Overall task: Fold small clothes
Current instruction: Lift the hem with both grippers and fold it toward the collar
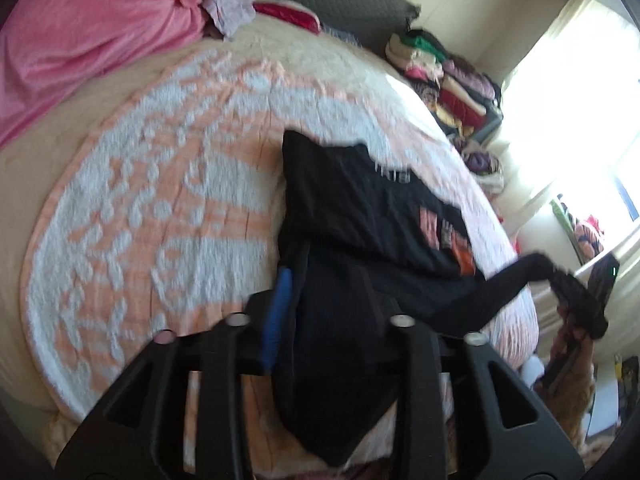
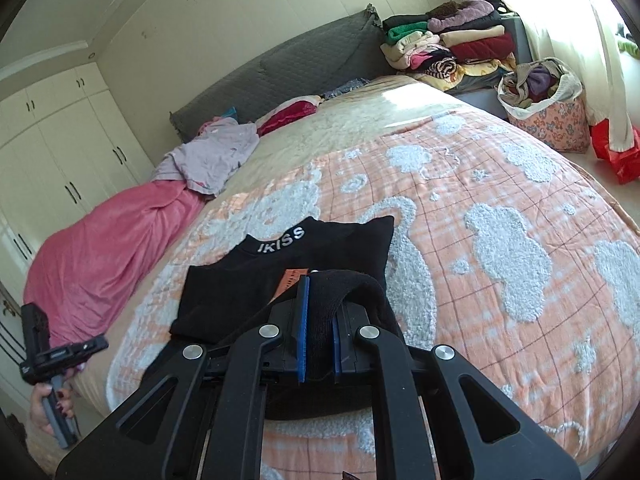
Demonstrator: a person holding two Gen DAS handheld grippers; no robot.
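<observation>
A small black top [image 1: 360, 216] with "IKISS" on the collar lies on the orange and white blanket [image 1: 160, 200]. My left gripper [image 1: 320, 312] is shut on its near hem; one blue pad [image 1: 278, 312] shows and the other is hidden under cloth. My right gripper [image 2: 318, 328] is shut on another part of the black top [image 2: 288, 256], a fold of black cloth between its blue pads [image 2: 302, 328]. The right gripper also shows in the left wrist view [image 1: 576, 292], pulling a stretched corner past the bed's edge. The left gripper shows far left in the right wrist view [image 2: 52, 356].
A pink cover [image 2: 100, 248] and a lilac garment [image 2: 212, 156] lie on the bed's far side by the grey headboard [image 2: 300, 52]. Stacked clothes [image 2: 452, 44] and a full floral bag [image 2: 544, 100] stand by the bright window. White wardrobes [image 2: 60, 148] line the wall.
</observation>
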